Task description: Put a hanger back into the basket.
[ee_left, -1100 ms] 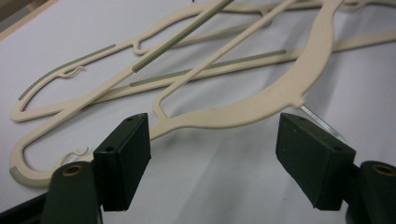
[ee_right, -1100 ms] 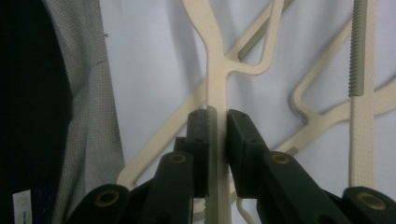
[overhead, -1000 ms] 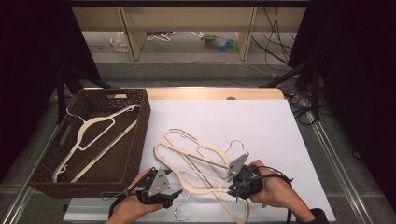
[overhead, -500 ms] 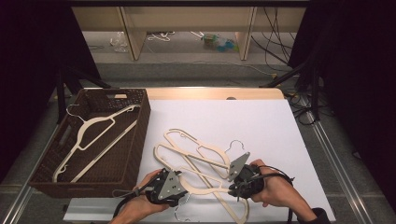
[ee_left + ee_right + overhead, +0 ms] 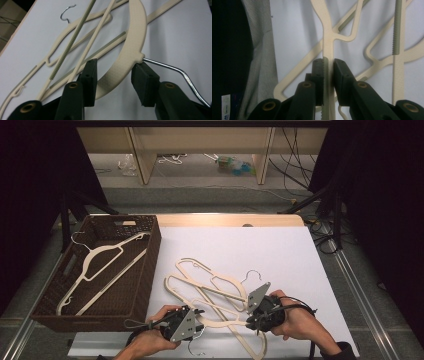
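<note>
Several cream plastic hangers (image 5: 210, 285) lie tangled on the white table top. My left gripper (image 5: 199, 312) is at the pile's near left. In the left gripper view its jaws (image 5: 115, 66) have just been closing and now pinch the broad curved shoulder of one hanger (image 5: 130, 42), beside its wire hook (image 5: 175, 70). My right gripper (image 5: 252, 319) sits at the pile's near right. The right gripper view shows it (image 5: 328, 61) shut on a thin, edge-on hanger arm (image 5: 327, 37).
A brown wicker basket (image 5: 150, 265) stands at the table's left with one cream hanger (image 5: 100, 265) inside. White table surface (image 5: 280, 250) extends behind and right of the pile. The table's near edge runs just below both hands.
My left gripper has slid right, toward the pile, and its jaws have closed around the hanger's shoulder. The right gripper and its hanger arm have stayed put.
</note>
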`<action>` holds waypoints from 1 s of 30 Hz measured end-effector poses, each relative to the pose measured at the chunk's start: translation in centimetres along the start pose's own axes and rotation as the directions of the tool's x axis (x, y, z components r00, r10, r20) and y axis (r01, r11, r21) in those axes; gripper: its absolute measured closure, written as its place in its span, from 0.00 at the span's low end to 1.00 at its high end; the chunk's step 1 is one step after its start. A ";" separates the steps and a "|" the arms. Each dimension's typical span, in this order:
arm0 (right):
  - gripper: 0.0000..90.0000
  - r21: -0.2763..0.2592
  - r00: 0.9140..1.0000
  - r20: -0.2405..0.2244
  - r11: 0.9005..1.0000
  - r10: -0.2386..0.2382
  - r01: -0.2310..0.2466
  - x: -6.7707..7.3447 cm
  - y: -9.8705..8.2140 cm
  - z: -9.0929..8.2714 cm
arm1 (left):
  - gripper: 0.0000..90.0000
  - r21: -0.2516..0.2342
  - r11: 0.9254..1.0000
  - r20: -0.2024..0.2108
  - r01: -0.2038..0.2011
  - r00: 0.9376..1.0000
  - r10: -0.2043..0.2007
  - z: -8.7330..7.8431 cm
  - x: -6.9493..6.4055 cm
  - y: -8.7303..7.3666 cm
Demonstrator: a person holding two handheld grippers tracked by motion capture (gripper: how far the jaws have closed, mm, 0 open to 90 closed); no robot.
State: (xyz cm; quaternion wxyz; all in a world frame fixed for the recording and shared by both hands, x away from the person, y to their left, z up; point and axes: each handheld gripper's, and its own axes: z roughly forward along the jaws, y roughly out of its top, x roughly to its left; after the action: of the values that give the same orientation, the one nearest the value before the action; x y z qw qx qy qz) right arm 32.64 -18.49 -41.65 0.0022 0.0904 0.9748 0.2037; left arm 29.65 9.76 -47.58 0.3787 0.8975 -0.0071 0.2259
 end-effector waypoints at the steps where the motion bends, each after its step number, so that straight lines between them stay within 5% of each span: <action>1: 0.89 -0.001 1.000 -0.004 1.000 -0.003 0.002 0.0 0.0 0.0 | 0.67 0.009 1.000 0.016 -0.001 1.000 0.000 0.0 0.0 0.1; 7: 0.89 -0.011 1.000 -0.011 1.000 -0.012 0.012 -0.2 -0.3 -0.2 | 0.72 0.013 0.998 0.015 -0.067 0.998 0.067 -0.2 0.2 0.6; 23: 0.89 -0.072 0.999 -0.033 0.997 -0.002 0.000 -1.3 -1.3 -0.8 | 0.88 -0.029 0.985 0.023 -0.169 0.985 0.170 -1.5 2.1 3.2; 27: 0.86 -0.097 0.999 -0.004 0.994 0.047 -0.047 -1.7 -1.7 -1.4 | 0.91 -0.033 0.981 0.027 -0.190 0.981 0.191 -1.4 2.6 4.1; 30: 0.73 -0.124 0.996 0.026 0.989 0.088 -0.084 -1.9 -1.8 -2.0 | 0.92 -0.040 0.985 0.026 -0.165 0.986 0.166 -1.5 3.3 4.7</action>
State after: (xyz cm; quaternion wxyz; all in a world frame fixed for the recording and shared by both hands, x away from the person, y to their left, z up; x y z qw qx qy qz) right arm 34.11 -21.27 -40.57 0.0142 0.1351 0.9556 0.2616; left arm 31.20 7.95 -42.15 0.3755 0.8896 -0.0916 0.2434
